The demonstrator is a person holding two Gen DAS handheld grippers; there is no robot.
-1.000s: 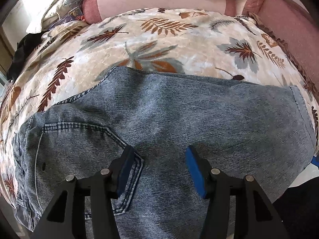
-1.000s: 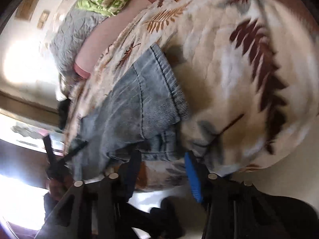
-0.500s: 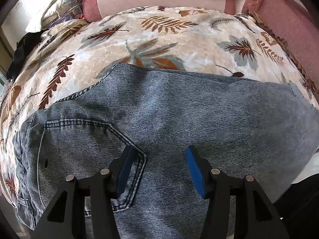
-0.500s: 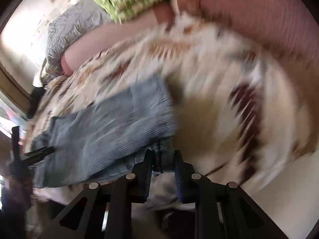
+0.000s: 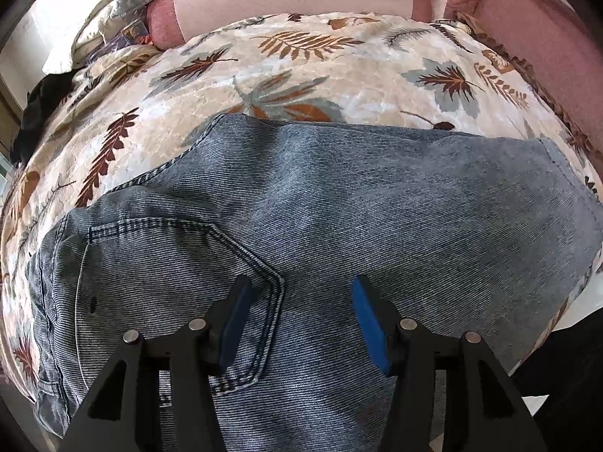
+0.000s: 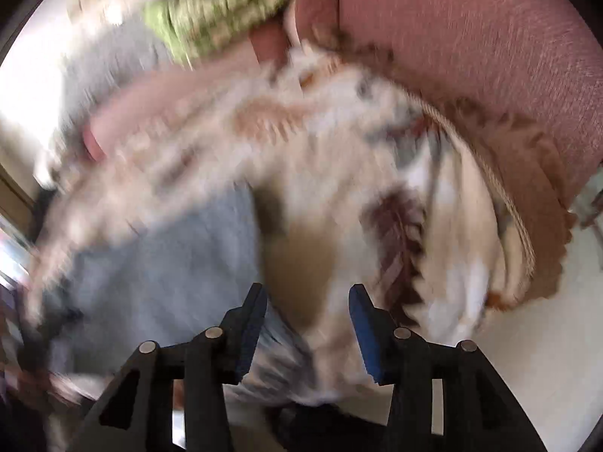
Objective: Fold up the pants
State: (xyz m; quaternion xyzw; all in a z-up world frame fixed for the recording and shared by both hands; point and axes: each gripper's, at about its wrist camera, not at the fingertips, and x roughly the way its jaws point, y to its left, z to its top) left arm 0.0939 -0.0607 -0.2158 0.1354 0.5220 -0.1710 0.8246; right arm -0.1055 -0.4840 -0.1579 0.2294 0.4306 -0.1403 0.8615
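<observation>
Left gripper (image 5: pixel 299 318): black angular frame, triangular cutouts, silver round pins, blue pads (image 5: pixel 367 324).
Right gripper (image 6: pixel 307 324): matching black frame, silver pins, blue pads (image 6: pixel 361 329).
</observation>
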